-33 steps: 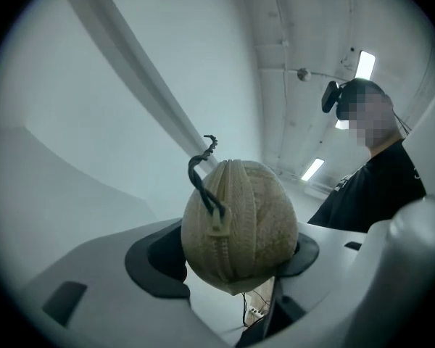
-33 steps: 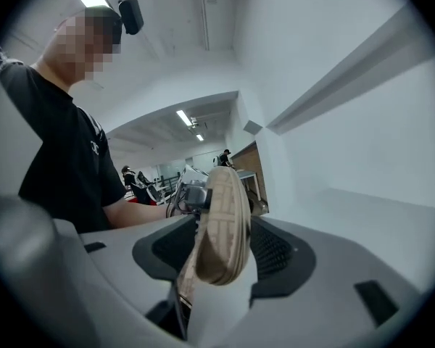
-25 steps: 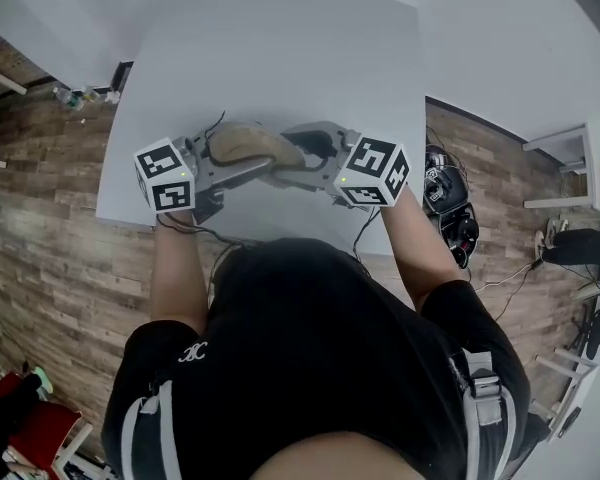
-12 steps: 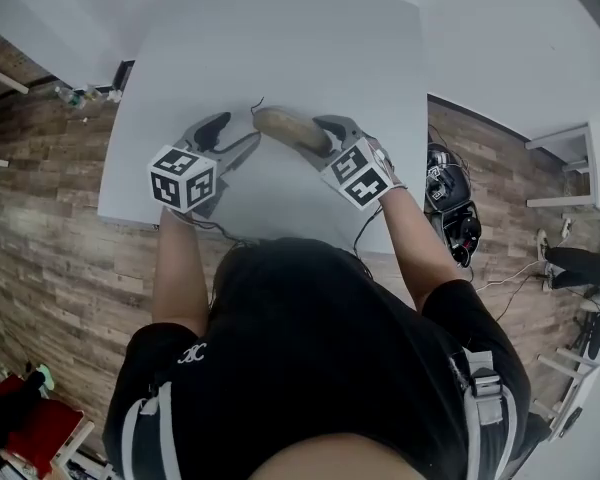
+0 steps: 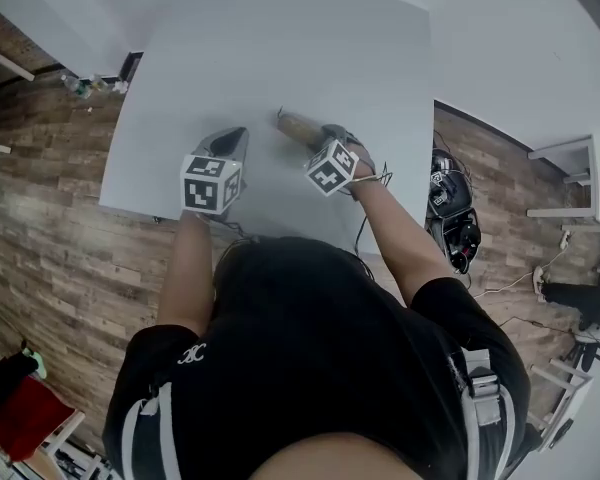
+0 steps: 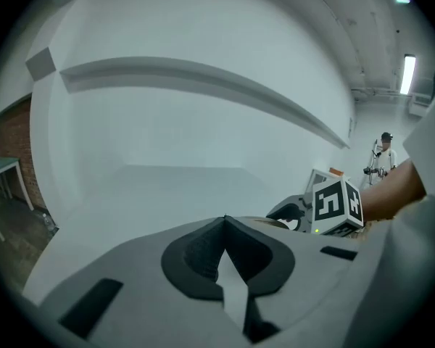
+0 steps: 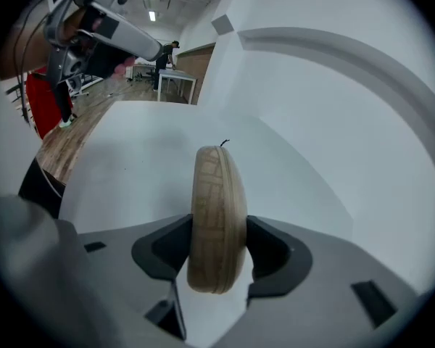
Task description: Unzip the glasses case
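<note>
Clamping the glasses case (image 7: 217,194) edge-up at the table (image 5: 280,48), our right hand-held gripper (image 7: 216,249) points its length away; our left hand-held gripper (image 6: 225,223), clenched empty, sits left of its far tip.

Glasses case (image 5: 298,127) on edge between jaws of right tool (image 5: 310,136), over near part of tabletop (image 5: 280,48). Left tool (image 5: 233,140) left of case, apart from it, nothing in it.
</note>
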`<control>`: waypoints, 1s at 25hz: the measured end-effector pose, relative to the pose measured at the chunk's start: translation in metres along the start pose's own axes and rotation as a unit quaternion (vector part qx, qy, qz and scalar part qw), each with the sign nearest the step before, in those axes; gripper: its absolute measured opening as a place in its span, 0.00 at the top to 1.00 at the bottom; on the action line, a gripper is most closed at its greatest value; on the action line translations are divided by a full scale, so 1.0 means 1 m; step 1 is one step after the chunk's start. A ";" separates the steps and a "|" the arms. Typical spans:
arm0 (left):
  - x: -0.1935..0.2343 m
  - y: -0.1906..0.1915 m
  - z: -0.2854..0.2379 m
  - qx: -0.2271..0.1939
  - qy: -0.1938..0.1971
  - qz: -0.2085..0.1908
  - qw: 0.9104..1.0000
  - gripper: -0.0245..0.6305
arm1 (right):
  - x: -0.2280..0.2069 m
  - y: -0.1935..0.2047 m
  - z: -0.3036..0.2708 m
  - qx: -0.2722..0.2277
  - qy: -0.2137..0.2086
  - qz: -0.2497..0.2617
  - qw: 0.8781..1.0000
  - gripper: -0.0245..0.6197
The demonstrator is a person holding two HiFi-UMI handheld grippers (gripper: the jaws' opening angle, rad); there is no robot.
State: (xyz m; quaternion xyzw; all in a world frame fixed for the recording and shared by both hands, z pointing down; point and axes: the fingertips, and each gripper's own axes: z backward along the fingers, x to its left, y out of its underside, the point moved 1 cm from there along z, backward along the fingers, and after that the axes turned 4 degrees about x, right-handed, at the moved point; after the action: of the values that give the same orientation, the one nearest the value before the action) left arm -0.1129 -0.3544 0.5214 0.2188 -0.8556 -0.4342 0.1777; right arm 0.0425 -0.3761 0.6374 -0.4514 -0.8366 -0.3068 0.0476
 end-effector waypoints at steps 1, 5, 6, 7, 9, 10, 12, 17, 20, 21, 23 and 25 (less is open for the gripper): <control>-0.003 0.003 -0.001 0.003 0.003 -0.002 1.000 0.96 | 0.002 -0.001 -0.003 0.005 0.003 0.006 1.000 0.61; -0.011 0.010 -0.005 0.015 0.015 -0.001 1.000 0.96 | 0.007 -0.010 -0.015 0.017 0.018 0.031 0.999 0.61; -0.012 0.011 -0.006 0.019 0.017 -0.001 1.000 0.96 | 0.008 -0.011 -0.017 0.022 0.019 0.035 0.999 0.61; -0.014 0.012 -0.007 0.021 0.019 -0.001 1.000 0.96 | 0.008 -0.011 -0.019 0.029 0.018 0.039 0.999 0.61; -0.014 0.015 -0.007 0.024 0.022 0.001 0.999 0.96 | 0.012 -0.006 -0.029 0.047 0.011 0.045 0.998 0.61; -0.013 0.016 -0.007 0.025 0.023 0.004 0.999 0.96 | 0.014 -0.003 -0.033 0.052 0.007 0.045 0.998 0.61; -0.012 0.020 -0.006 0.029 0.023 0.012 0.999 0.96 | 0.017 0.001 -0.038 0.048 -0.003 0.039 0.998 0.61; -0.012 0.029 -0.010 0.041 0.023 0.021 0.999 0.96 | 0.014 -0.003 -0.029 0.001 -0.039 -0.016 0.999 0.56; -0.009 0.029 -0.013 0.032 0.003 0.019 0.999 0.96 | 0.006 -0.015 -0.004 -0.057 -0.058 -0.058 0.995 0.55; -0.007 0.028 -0.012 0.025 -0.006 0.019 0.999 0.96 | 0.001 -0.023 0.011 -0.087 -0.065 -0.083 0.991 0.56; -0.003 0.023 -0.009 0.011 -0.015 0.022 1.000 0.96 | -0.016 -0.037 0.046 -0.153 -0.072 -0.146 0.975 0.56; 0.002 0.018 -0.007 -0.002 -0.019 0.030 0.999 0.96 | -0.042 -0.049 0.082 -0.219 -0.072 -0.208 0.951 0.56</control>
State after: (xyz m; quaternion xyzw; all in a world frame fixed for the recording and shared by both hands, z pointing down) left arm -0.1152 -0.3504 0.5402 0.1845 -0.8643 -0.4340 0.1749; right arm 0.0444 -0.3805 0.5329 -0.2871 -0.8257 -0.4520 -0.1773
